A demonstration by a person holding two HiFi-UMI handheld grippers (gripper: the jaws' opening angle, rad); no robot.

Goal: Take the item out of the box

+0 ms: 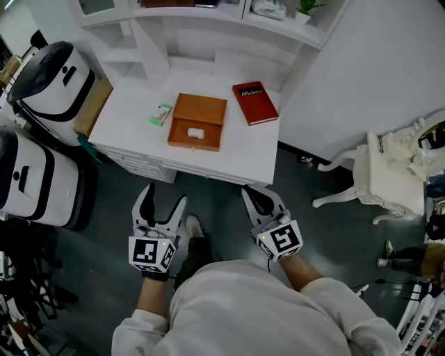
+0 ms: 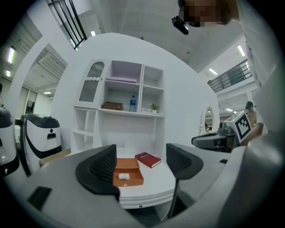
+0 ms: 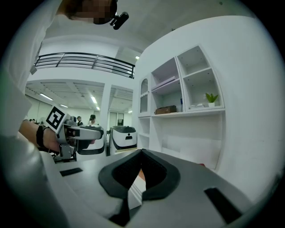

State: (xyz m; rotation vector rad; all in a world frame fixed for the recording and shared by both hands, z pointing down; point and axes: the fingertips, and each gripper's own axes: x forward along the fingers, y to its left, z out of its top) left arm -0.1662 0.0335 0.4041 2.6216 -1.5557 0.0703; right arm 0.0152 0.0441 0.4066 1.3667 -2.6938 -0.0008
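Note:
An open orange-brown box lies on the white table, with a small white item in its tray. My left gripper hangs below the table's front edge, well short of the box, jaws open and empty. The right gripper is beside it, also short of the table, jaws shut on nothing. In the left gripper view the box and the item show between the spread jaws of the left gripper. In the right gripper view the right gripper has its tips touching.
A red book lies right of the box and a small green packet left of it. White shelving rises behind the table. Two white-and-black machines stand at the left, an ornate white stool at the right.

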